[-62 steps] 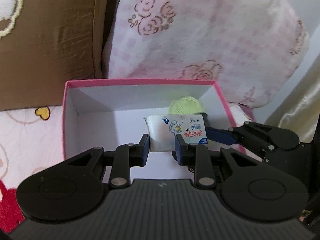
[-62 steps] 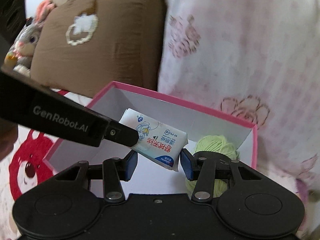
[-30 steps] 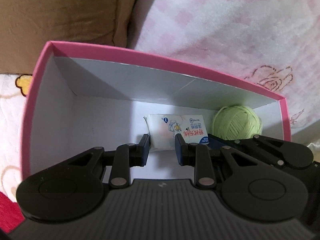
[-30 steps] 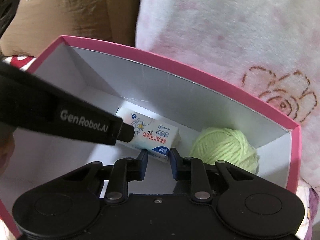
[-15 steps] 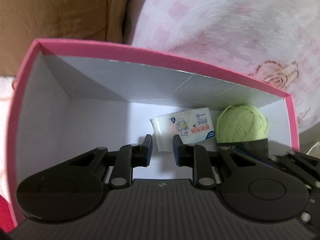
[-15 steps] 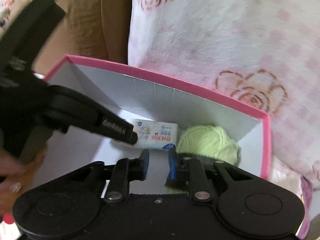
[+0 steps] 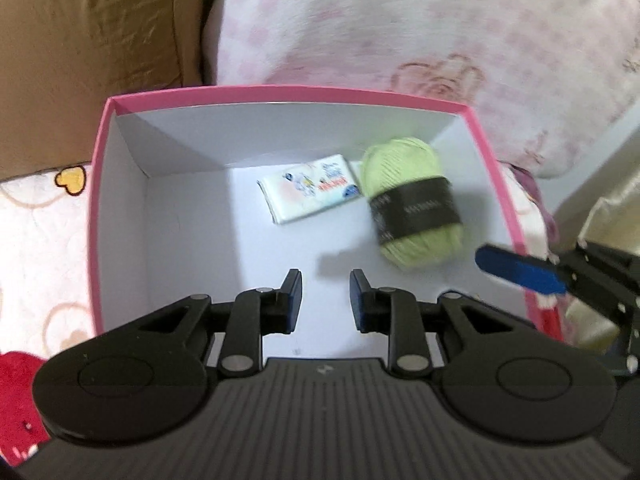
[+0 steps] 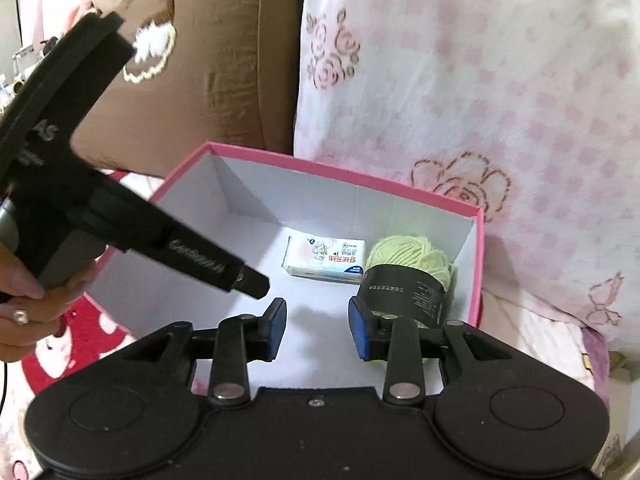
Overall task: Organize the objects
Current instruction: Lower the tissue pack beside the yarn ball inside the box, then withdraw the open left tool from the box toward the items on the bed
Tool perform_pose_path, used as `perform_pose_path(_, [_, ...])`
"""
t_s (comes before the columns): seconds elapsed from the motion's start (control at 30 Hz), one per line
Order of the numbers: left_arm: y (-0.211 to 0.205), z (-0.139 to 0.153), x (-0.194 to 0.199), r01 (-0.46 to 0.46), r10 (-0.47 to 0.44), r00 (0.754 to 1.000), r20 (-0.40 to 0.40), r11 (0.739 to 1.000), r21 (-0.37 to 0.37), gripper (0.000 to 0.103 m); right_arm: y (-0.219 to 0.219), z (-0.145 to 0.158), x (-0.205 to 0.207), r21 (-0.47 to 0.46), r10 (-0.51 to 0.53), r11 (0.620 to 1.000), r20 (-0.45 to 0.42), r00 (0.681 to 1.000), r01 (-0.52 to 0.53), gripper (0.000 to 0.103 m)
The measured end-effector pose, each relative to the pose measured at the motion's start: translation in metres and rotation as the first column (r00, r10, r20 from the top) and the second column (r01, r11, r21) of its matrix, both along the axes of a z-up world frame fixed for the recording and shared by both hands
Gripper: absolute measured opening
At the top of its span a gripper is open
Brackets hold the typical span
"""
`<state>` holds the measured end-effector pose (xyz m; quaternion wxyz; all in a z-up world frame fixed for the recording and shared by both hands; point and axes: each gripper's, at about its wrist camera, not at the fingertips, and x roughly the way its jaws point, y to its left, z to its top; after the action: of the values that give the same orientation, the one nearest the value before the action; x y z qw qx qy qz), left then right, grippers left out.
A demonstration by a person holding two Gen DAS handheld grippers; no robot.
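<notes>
The fingers of the left gripper [image 7: 325,276] are seen clenched to a narrow gap with nothing between them, low in the centre of the left wrist view, above the white floor of the pink box [image 7: 280,94]. The fingers of the right gripper [image 8: 316,304] are released and empty; they have just been opening. Neither gripper is touching anything in the box. The tissue pack [image 7: 310,194] is laid flat on the box floor near the far wall, a little right of centre in the frame. The ball of green yarn [image 7: 412,200], wrapped in a black band, is found just beside the pack's right end, in the far right corner. At the left edge of the right wrist view, the left gripper's handle is held by a hand [image 8: 24,300]. Behind the box, a brown cushion [image 7: 88,60] is seen at upper left and pink floral bedding [image 7: 400,20] at upper right.
</notes>
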<state>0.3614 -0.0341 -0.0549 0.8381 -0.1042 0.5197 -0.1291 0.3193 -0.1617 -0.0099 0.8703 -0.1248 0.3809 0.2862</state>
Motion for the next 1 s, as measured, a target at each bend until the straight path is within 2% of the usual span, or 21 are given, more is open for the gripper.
perform_pose_path(0.23, [-0.006, 0.052, -0.045, 0.063, -0.064, 0.996, 0.055, 0.998, 0.022, 0.024, -0.015, 0.033, -0.026, 0.017, 0.005, 1.0, 0.043, 0.999, -0.005, 0.044])
perform_pose_path(0.53, [-0.018, 0.093, -0.111, 0.149, -0.159, 0.985, 0.071, 0.98, 0.132, 0.024, -0.031, 0.066, -0.063, 0.042, 0.019, 0.999, 0.06, 0.998, -0.022, 0.047])
perform_pose_path(0.73, [-0.019, 0.12, -0.148, 0.158, -0.17, 0.982, 0.079, 0.976, 0.149, 0.024, -0.039, 0.083, -0.093, 0.04, 0.045, 0.998, 0.061, 0.997, -0.047, 0.05])
perform_pose_path(1.0, [-0.037, 0.146, -0.186, 0.18, -0.187, 0.982, 0.027, 0.969, 0.172, 0.024, -0.046, 0.105, -0.131, -0.019, 0.088, 0.996, 0.061, 0.994, -0.087, 0.052])
